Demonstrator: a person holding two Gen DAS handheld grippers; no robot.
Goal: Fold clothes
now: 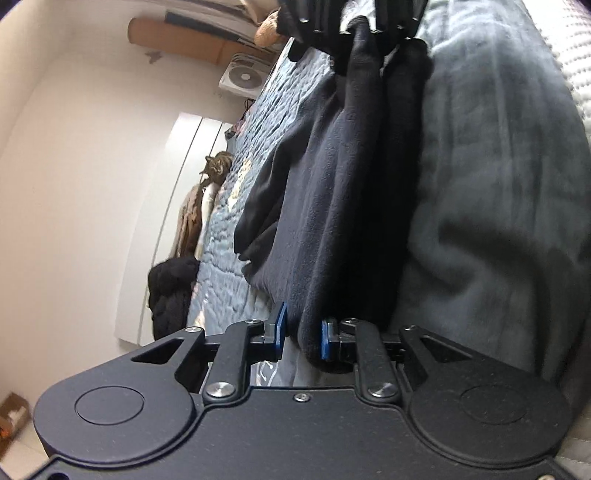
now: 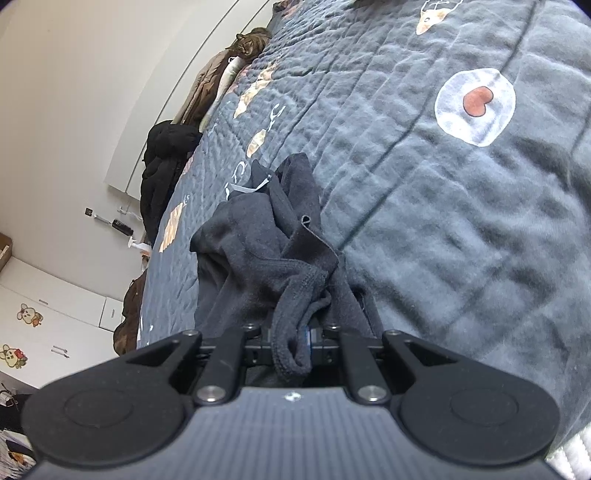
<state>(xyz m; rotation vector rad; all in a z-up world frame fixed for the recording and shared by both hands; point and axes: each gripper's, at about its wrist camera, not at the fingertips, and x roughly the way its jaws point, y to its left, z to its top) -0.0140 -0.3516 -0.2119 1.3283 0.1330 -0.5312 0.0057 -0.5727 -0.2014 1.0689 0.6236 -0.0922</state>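
1. Dark fleece: one navy garment [image 1: 332, 206] lies stretched along the bed [image 2: 424, 177], its two ends each taken by a gripper.
2. Two grippers are in use, one per hand. In the left wrist view the left gripper [image 1: 303, 338] has its two blue pads [image 1: 281, 323] set narrowly apart with a fold of the garment's edge between them; the right-hand pad touches the cloth, while the left-hand pad appears to stand just off it.
3. At the top of that same view the right gripper [image 1: 360, 27] holds the far end of the garment, which hangs from it in two dark folds.
4. In the right wrist view the right gripper [image 2: 295, 341] is clamped narrowly on a bunched hem of the garment [image 2: 258, 258], and one white label [image 2: 245, 189] shows on the crumpled cloth ahead.
5. One quilted blue-grey bedcover with printed patches covers the bed; one plain grey blanket [image 1: 491, 192] lies beside the garment.
6. One tabby cat [image 2: 251, 42] rests at the bed's far edge, next to one beige coat [image 2: 207, 88] and one black jacket [image 2: 166, 158] piled against the wall.
7. One white fan [image 1: 242, 77] stands beyond the bed, and one hairbrush [image 2: 122, 227] lies by the wall.
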